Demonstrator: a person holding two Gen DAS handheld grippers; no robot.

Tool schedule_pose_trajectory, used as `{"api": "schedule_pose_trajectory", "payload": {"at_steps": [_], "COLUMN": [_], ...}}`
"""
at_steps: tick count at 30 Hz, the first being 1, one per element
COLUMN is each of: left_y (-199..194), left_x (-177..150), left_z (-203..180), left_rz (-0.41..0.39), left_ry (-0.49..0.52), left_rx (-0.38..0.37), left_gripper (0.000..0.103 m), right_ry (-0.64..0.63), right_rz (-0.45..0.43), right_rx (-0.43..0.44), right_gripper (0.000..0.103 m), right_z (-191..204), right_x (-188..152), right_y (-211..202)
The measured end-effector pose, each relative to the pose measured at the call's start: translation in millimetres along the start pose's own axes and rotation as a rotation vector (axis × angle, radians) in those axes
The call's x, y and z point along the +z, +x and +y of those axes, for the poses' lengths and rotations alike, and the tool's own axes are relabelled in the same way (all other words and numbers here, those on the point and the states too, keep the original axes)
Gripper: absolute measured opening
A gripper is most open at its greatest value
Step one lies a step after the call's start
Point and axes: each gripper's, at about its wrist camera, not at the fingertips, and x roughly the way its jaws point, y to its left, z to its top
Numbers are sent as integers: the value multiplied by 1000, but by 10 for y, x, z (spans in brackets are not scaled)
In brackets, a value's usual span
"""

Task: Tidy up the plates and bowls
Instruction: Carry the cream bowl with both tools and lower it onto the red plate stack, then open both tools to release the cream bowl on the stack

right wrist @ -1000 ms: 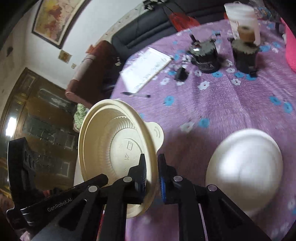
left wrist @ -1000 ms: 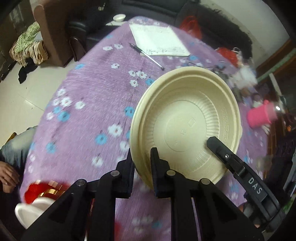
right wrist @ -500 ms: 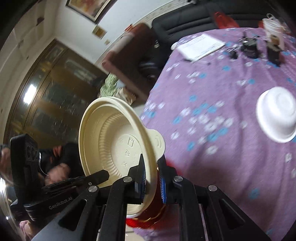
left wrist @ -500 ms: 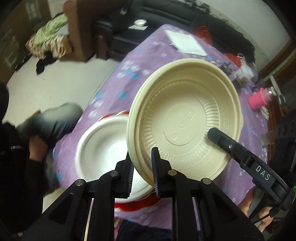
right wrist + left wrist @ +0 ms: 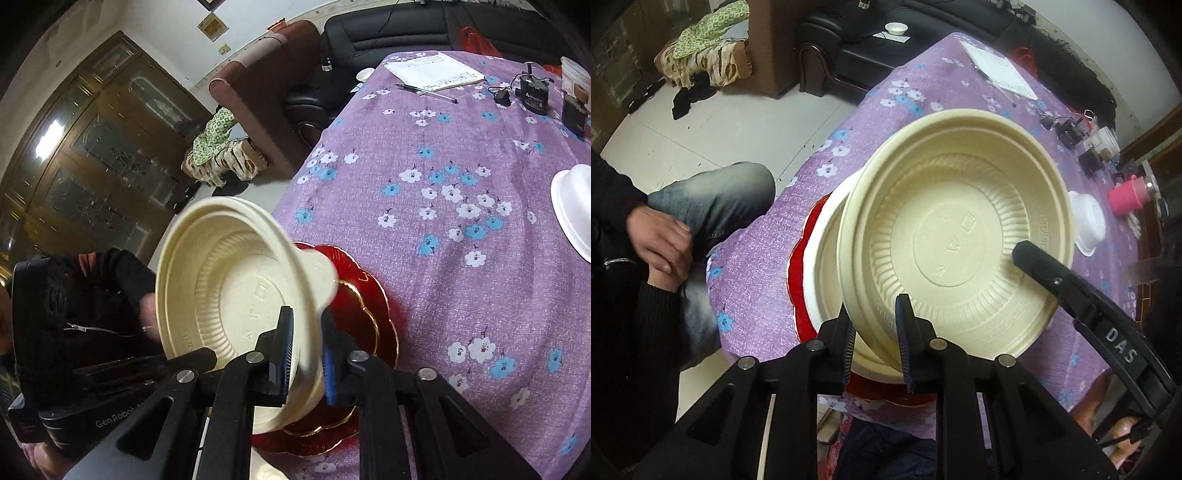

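Beige bowl [image 5: 956, 236], seated person [image 5: 661, 236] (left view only)

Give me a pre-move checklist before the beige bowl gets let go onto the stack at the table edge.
1. Beige ribbed plastic bowl over the stack: ok, it overlaps the white bowl on the red gold-rimmed plate.
2. Bowl level: not ok, it is steeply tilted.
3. Left gripper: jaws opening, the bowl's rim between them; whether the pads still press, cannot tell.
4. Right gripper: jaws opening, the opposite rim between them; pad contact cannot tell.
5. Stack well onto the purple floral tablecloth: not ok, the plate sits at the table's edge.
6. Seated person's hands clear of the stack: ok, they rest on a knee.
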Motion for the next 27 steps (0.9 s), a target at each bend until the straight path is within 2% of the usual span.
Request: {"api": "schedule_pose_trajectory", "payload": {"at_steps": [4, 9, 13, 15, 16, 17, 19, 23, 27], "left_y": [68, -53, -170, -251, -285, -328, -395, -666, -886], "left_x": [-42, -187, -345, -429, -460, -509, -552, -738, -873], "left_z": [39, 41, 14, 15, 12, 6, -3, -127, -444], "left_rz": [-15, -102, -217, -289, -316, -356, -404, -582, -675], "left_ry": [2, 53, 92, 101, 105, 110, 123, 134, 180], "left_rx": [22, 83, 146, 174, 184, 196, 221, 311, 265], "left_gripper": [19, 19, 20, 28, 40, 49, 50, 50, 55], "right_ry": [-53, -119, -155, -168, -174, -179, -175, -128, 32], "right_rz": [-39, -120, -216, -265, -292, -322, -382, -475, -563], "right_rx": [-55, -72, -9, 8, 12, 12, 7, -17, -31], "right_gripper": [19, 39, 47, 48, 49, 49, 49, 54, 61], "right_z": [84, 182, 167, 101, 62, 8, -162, -621, -1383], "right_x": [-57, -145, -213, -206, -231, -262, -326, -408, -464], "right_y": [2, -164, -428, -522, -589, -668, -833, -1172, -1558]}}
